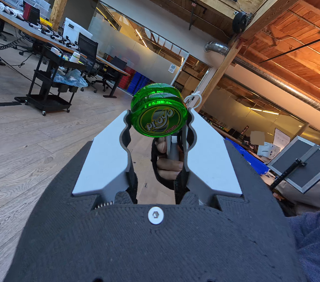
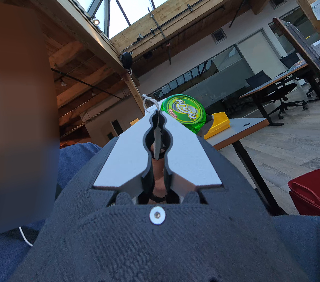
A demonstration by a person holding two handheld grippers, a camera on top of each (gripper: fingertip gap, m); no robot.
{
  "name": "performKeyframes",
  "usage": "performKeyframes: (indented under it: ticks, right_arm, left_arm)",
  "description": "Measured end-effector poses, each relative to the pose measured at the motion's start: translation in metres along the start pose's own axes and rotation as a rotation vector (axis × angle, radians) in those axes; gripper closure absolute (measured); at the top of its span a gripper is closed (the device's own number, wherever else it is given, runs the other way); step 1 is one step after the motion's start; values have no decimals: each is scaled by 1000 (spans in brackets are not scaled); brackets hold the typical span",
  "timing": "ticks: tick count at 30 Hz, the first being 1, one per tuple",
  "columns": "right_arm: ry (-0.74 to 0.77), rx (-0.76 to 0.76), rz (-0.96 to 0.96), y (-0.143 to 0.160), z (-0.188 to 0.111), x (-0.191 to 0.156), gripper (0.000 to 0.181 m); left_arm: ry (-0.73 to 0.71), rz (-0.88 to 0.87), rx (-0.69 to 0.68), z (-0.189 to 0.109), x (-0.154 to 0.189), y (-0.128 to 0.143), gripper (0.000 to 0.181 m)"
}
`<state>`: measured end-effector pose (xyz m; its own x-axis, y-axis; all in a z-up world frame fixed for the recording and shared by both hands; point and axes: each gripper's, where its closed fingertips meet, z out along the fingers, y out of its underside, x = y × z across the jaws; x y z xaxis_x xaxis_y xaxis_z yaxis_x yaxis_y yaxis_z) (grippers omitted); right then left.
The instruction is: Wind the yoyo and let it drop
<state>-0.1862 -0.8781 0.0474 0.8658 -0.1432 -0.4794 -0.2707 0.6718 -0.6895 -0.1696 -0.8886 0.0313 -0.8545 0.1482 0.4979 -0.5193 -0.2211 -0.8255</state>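
Note:
A translucent green yoyo (image 1: 159, 114) sits pinched by its rim between the fingertips of my left gripper (image 1: 159, 112), held up in the air with one flat face toward the camera. Its white string ends in a knotted loop (image 1: 194, 98) just right of the yoyo. In the right wrist view my right gripper (image 2: 158, 114) is shut on that string, and the loop (image 2: 149, 100) sticks out above the tips. The yoyo (image 2: 183, 112) is close to the right of these tips. A hand (image 1: 166, 157) shows below the yoyo.
A black wheeled cart (image 1: 50, 83), long desks and office chairs (image 1: 88, 58) stand at the left over a wooden floor. In the right wrist view a grey table (image 2: 242, 128) bears a yellow bin (image 2: 220, 123). A red bin (image 2: 306, 192) is at the lower right.

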Motion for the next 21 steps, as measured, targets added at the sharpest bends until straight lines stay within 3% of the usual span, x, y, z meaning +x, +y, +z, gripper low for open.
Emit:
performKeyframes:
  ticks: [1, 11, 21]
  right_arm:
    - [13, 7, 1, -1, 0, 0, 181]
    - [140, -14, -70, 0, 3, 3, 181]
    - [130, -46, -127, 2, 6, -2, 181]
  left_arm:
    - [2, -7, -2, 0, 0, 1, 118]
    - [-40, 44, -27, 1, -6, 7, 118]
    - [-22, 43, 8, -1, -3, 1, 118]
